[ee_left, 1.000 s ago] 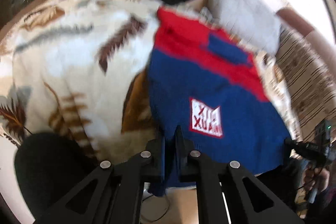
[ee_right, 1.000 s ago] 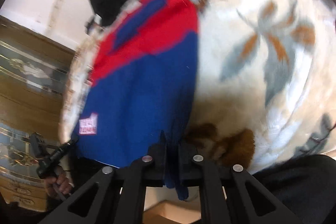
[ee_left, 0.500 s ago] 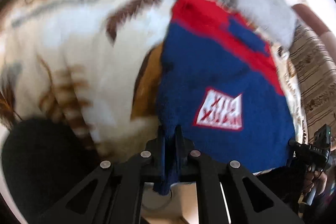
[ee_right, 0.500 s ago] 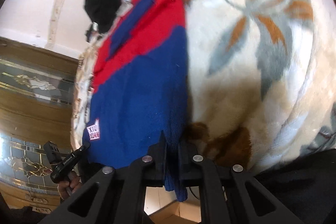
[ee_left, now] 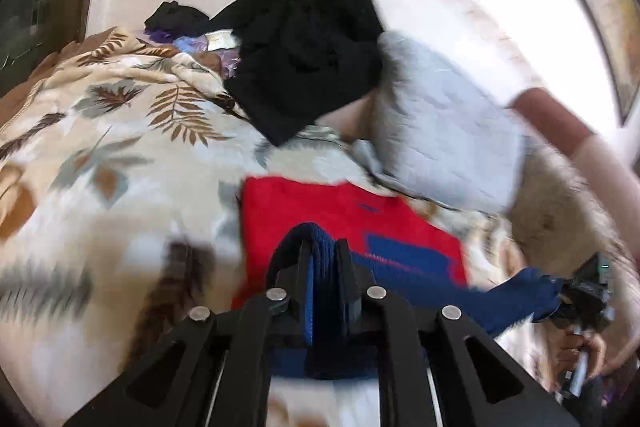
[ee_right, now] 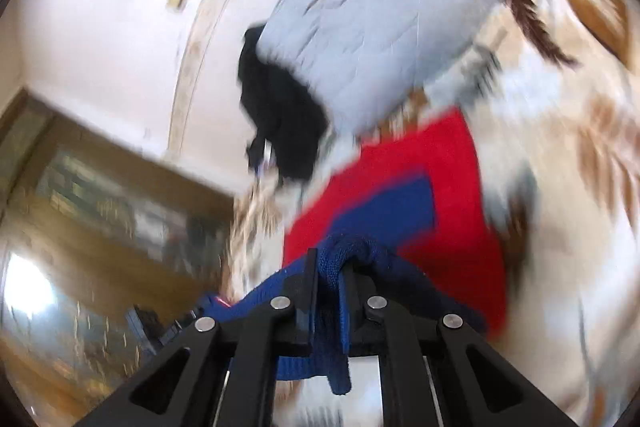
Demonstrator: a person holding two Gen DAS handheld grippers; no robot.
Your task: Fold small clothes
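A red and blue knitted sweater [ee_left: 320,211] lies on the leaf-patterned blanket [ee_left: 120,131]. Its blue lower hem is lifted and folded forward over the red chest part. My left gripper [ee_left: 323,251] holds a bunch of the blue hem between its fingers, and its jaws are opening. Off to the right, the hem stretches to my right gripper [ee_left: 588,291]. In the right wrist view my right gripper [ee_right: 329,267] also has blue knit pinched between its fingers, above the sweater's red top [ee_right: 420,163]. Its jaws are opening too. The white logo patch is hidden.
A heap of black clothes [ee_left: 308,55] and a grey quilted pillow [ee_left: 448,131] lie just beyond the sweater. A person's hand [ee_left: 580,351] grips the right tool. A wooden cabinet with glass doors [ee_right: 100,227] stands past the bed's left edge.
Both grippers have swept the blue hem up and forward from the near edge, over the sweater towards its red top. The white patch has dropped out of sight. The fabric bunches thicker between the fingers.
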